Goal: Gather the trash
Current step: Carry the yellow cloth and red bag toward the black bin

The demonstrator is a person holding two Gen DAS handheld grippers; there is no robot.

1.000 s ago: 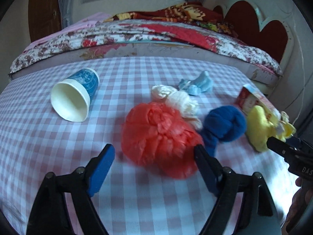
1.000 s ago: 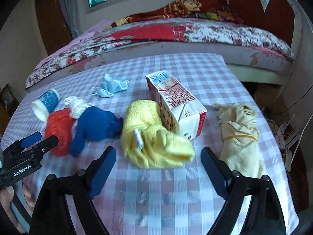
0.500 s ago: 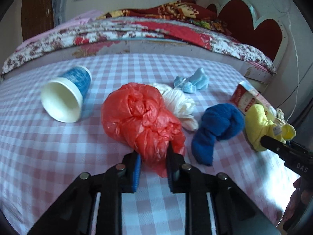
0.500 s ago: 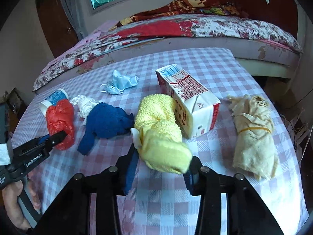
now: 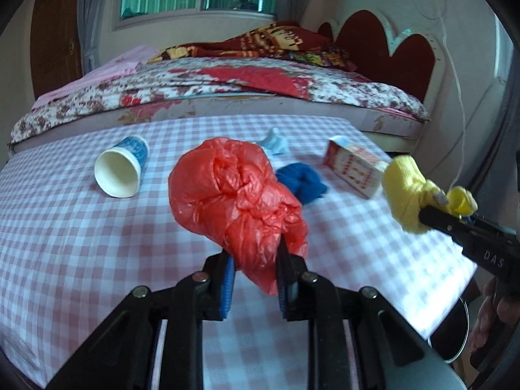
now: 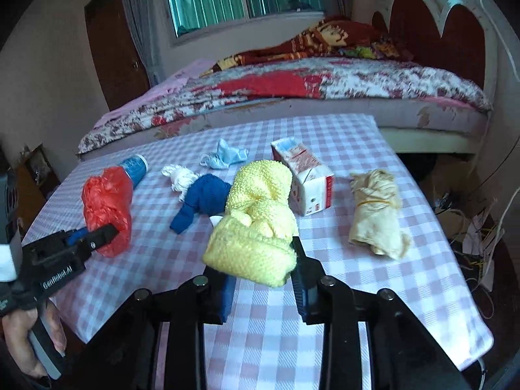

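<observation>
Our left tongs [image 5: 255, 279] are pinched narrow on the lower tail of the crumpled red plastic bag [image 5: 237, 198], and most of that bag bulges free above the blue pads. Our right tongs [image 6: 263, 284] are closed around the near end of the knotted yellow towelling cloth [image 6: 256, 224], which also sticks out well past the grip. Both bundles appear lifted off the pink-and-white checked tabletop [image 6: 373, 292].

The risk we see first is slippage. The plastic is thin and slick, held only by a small fold, so a quick swing could let it slide out or tear. The cloth is heavier at its far end; it may sag and work loose from the pads.

The next risk is collision. The two bundles hang near each other over the middle of the tabletop, and the red-and-white milk carton [image 6: 304, 178] stands just behind the cloth, so a low sweep could knock it over. The knotted blue cloth [image 6: 201, 200] and white paper cup with a blue print [image 5: 122, 170] lie close enough to be dragged too.

No bin shows in either view, so we cannot tell where to carry these. The beige rolled rag [image 6: 377, 209], the light blue face mask [image 6: 226, 157] and the white crumpled wad [image 6: 178, 177] are not yet collected.
</observation>
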